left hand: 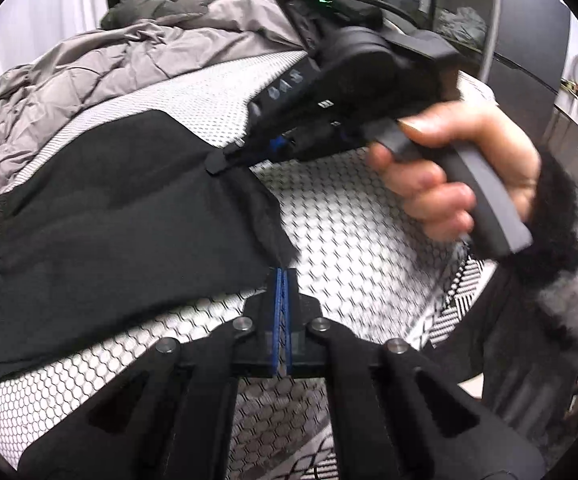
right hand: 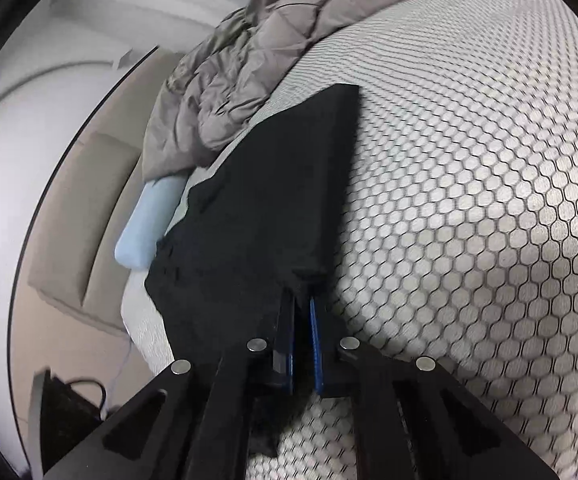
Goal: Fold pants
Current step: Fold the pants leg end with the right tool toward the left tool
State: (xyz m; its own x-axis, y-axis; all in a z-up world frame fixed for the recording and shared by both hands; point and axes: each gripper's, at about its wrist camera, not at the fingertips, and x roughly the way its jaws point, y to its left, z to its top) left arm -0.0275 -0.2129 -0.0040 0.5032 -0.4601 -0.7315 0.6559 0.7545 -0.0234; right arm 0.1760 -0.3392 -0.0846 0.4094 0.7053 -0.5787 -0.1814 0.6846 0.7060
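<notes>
Black pants (left hand: 109, 232) lie spread flat on a mattress with a honeycomb pattern (left hand: 349, 240). My left gripper (left hand: 282, 276) sits at their near right corner, its blue pads pressed together on the cloth edge. A hand (left hand: 449, 168) holds my right gripper (left hand: 219, 162), whose tips pinch the far right edge of the pants. In the right wrist view the pants (right hand: 265, 208) stretch away from my right gripper (right hand: 301, 300), with a fold of black cloth caught between its blue pads (right hand: 315, 320).
A crumpled grey quilt (left hand: 89, 68) (right hand: 249, 60) is heaped along the far side of the mattress (right hand: 469, 200). A light blue pillow (right hand: 149, 224) lies at the bed's edge by a beige frame (right hand: 81, 220). Dark cabinets (left hand: 529, 20) stand behind.
</notes>
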